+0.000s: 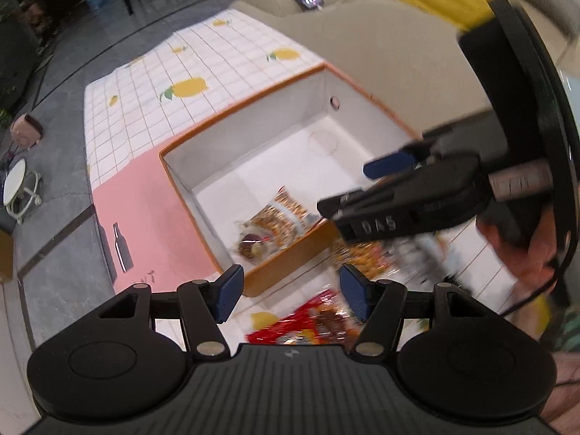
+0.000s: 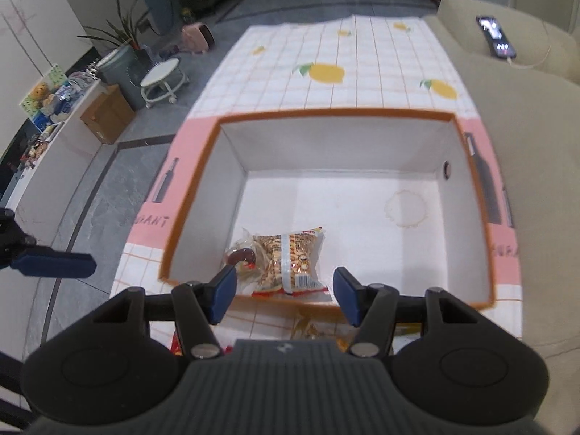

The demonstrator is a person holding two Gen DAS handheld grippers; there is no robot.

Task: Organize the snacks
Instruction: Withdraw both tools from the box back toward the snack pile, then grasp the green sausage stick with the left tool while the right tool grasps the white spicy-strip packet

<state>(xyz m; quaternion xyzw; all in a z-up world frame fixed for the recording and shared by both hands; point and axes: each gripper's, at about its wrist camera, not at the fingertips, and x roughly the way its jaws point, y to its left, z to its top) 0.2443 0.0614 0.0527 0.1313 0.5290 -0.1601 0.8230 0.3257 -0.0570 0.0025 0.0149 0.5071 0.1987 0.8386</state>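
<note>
An orange-rimmed cardboard box [image 1: 239,107] [image 2: 326,112] with a white inside stands on the lemon-print tablecloth. In its near corner lie an orange-and-white snack packet [image 1: 286,214] [image 2: 293,253] and a small clear packet with something dark red [image 1: 250,244] [image 2: 241,253]. My right gripper [image 2: 284,293] [image 1: 366,188] hangs open above them with nothing between its pads. My left gripper [image 1: 290,290] is open and bare over a red packet [image 1: 290,326] on the table before the box. More orange and silver packets [image 1: 366,257] lie to its right, blurred.
A beige sofa [image 2: 525,127] runs along the table's right side, with a lit phone [image 2: 496,36] on its arm. The far half of the tablecloth [image 2: 362,65] holds nothing. On the floor to the left stand a small white stool [image 2: 161,79] and a brown carton [image 2: 107,112].
</note>
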